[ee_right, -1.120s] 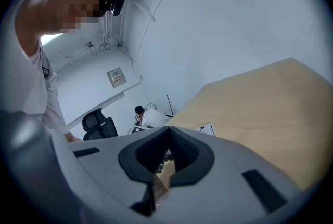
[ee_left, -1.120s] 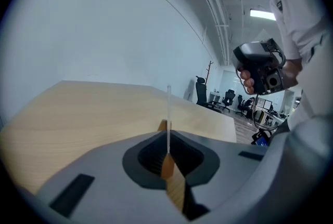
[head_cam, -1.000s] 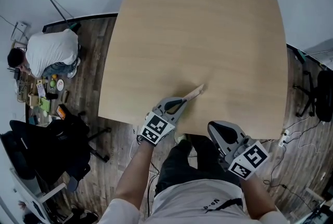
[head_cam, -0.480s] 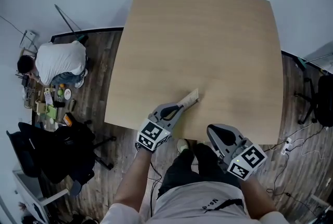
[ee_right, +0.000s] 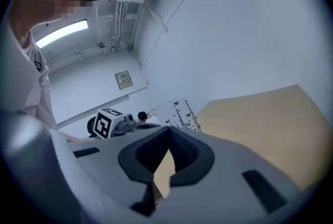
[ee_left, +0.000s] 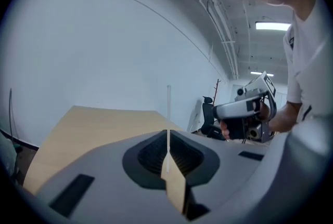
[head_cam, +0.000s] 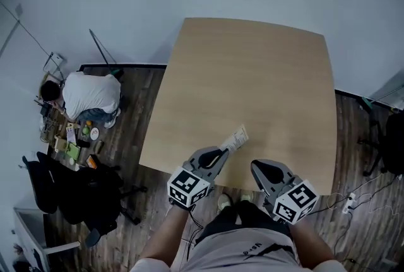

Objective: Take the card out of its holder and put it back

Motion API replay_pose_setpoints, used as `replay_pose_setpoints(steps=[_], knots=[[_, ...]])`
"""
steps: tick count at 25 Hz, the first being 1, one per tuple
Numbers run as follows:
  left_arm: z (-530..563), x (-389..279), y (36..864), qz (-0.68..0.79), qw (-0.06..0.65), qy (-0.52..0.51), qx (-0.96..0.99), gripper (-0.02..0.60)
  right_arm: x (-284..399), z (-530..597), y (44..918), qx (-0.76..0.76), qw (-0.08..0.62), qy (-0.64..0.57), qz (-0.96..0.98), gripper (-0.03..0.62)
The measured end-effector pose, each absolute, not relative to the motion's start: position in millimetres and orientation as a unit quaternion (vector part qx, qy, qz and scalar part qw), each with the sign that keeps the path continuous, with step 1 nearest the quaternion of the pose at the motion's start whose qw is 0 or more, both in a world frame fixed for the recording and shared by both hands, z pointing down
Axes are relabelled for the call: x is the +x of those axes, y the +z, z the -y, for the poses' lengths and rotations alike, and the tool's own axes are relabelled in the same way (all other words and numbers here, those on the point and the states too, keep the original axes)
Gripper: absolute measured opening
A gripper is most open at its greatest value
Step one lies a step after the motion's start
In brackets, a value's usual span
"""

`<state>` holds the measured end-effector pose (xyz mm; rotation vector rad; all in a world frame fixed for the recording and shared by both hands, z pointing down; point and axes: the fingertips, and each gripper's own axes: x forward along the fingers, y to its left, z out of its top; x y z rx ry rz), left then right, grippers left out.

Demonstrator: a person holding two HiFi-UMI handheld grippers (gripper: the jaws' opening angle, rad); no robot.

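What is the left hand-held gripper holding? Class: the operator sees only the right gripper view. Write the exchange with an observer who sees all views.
Observer: The left hand-held gripper is shut on a thin card holder, seen edge-on in its own view.
Operator: Where does it point?
Observer: In the head view, the card holder sticks out beyond the jaws, over the table near its front edge.
Operator: And my gripper?
Observer: The right hand-held gripper is to the right of the card holder, apart from it.
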<state>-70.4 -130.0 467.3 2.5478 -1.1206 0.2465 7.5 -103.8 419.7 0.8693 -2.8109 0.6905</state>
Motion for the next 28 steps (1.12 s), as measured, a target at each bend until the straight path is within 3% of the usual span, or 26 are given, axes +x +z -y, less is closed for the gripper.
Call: replay_pose_setpoints(steps=[14,28], knots=[[98,-65,337,0.416,0.135,0.009,0.899,0.023,15,106,350,0.278,0.014,0.182,0.943,0.012],[88,-64,320,0.416,0.131,0.009,0.900,0.023,10,100,332,0.267,0.002,0.169,0.949,0.012]])
